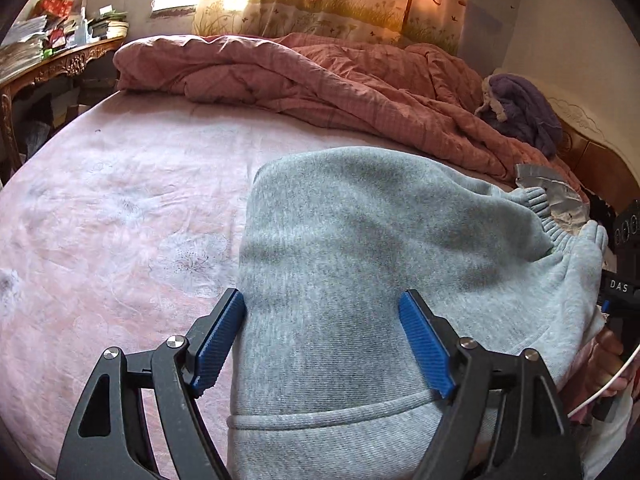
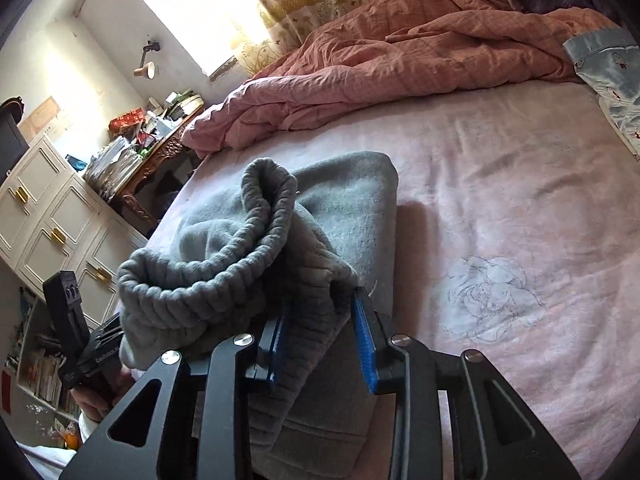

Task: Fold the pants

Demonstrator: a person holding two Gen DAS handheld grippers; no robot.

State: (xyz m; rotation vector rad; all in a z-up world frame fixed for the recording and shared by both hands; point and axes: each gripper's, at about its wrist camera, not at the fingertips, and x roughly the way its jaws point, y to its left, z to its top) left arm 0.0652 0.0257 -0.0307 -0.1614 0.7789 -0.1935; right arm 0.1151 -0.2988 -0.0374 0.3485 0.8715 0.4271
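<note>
Grey sweatpants lie folded over on the pink bed sheet. My left gripper is open, its blue pads spread wide over the pants near the waistband seam, gripping nothing. In the right wrist view the pants lie ahead, and the ribbed leg cuffs are bunched and raised. My right gripper is shut on the ribbed cuff fabric between its blue pads. The left gripper's body shows at the left of that view.
A rumpled pink quilt lies across the far side of the bed. A purple garment and a light blue pillow sit near the headboard. A cluttered carved desk and white cabinets stand beside the bed.
</note>
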